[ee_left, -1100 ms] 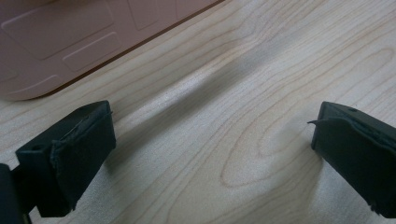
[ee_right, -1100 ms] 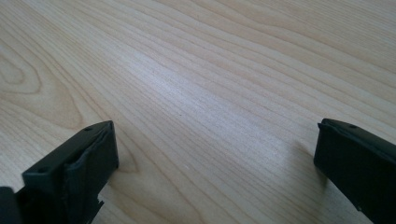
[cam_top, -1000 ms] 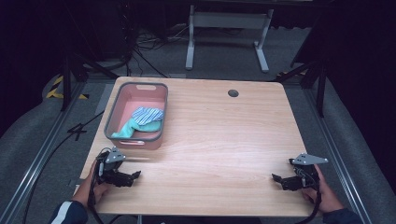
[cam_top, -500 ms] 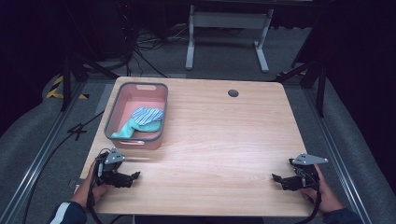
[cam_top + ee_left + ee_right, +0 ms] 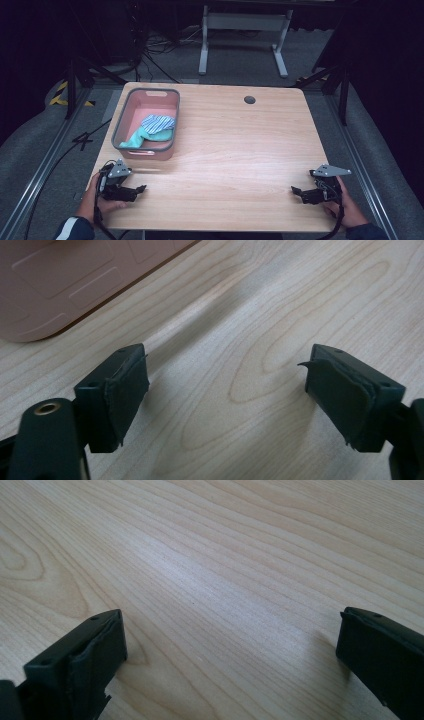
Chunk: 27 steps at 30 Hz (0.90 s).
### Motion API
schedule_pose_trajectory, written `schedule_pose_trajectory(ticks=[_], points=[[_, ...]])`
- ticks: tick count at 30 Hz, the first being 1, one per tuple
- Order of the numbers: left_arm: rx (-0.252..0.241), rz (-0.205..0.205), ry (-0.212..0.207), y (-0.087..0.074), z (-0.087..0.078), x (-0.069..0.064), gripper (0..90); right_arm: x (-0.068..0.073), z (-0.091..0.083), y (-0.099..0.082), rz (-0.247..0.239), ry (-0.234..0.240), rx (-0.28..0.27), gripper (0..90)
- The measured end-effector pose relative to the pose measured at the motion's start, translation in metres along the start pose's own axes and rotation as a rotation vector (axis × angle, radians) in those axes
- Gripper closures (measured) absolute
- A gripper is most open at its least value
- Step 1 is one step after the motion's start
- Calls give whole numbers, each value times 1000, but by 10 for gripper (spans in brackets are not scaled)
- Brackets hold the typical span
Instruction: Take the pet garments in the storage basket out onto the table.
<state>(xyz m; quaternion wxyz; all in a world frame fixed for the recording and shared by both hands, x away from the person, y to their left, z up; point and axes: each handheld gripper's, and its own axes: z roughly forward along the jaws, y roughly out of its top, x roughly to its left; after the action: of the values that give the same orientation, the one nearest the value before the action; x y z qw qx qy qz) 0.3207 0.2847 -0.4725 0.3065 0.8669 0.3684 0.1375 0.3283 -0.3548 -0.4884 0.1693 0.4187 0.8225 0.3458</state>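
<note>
At the lower left of the high view the left gripper (image 5: 135, 190) is black, capped by a grey three-cornered plate, with a black cable looping beneath it. The right gripper (image 5: 299, 192), lower right, matches it. Both sleeves are dark blue, the left with a white band. In the left gripper view, each black jaw carries a worn, curling pad, small screw holes and a brass-ringed hole.

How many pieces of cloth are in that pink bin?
2, by what shows: a striped cloth toward the bin's right side, and a teal cloth beside and partly under it. More may lie hidden underneath.
</note>
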Motion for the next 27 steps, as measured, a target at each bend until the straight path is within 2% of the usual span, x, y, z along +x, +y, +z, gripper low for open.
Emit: schedule_pose_trajectory(ticks=[10,11,14,19,23,24,27], points=[[-14,18,2,9,-14,-7,195,0,0,0,1,0,0,2],[-9,32,1,9,-15,-6,200,0,0,0,1,0,0,2],[-20,26,3,11,-20,-5,202,0,0,0,-2,-1,1,2],[-68,21,17,16,-37,-2,202,0,0,0,-3,-1,1,2],[-86,13,34,22,-49,1,201,0,0,0,-1,0,0,2],[-88,29,47,24,-53,2,201,0,0,0,-3,-1,1,2],[-91,40,55,30,-61,3,201,0,0,0,-3,-1,1,2]])
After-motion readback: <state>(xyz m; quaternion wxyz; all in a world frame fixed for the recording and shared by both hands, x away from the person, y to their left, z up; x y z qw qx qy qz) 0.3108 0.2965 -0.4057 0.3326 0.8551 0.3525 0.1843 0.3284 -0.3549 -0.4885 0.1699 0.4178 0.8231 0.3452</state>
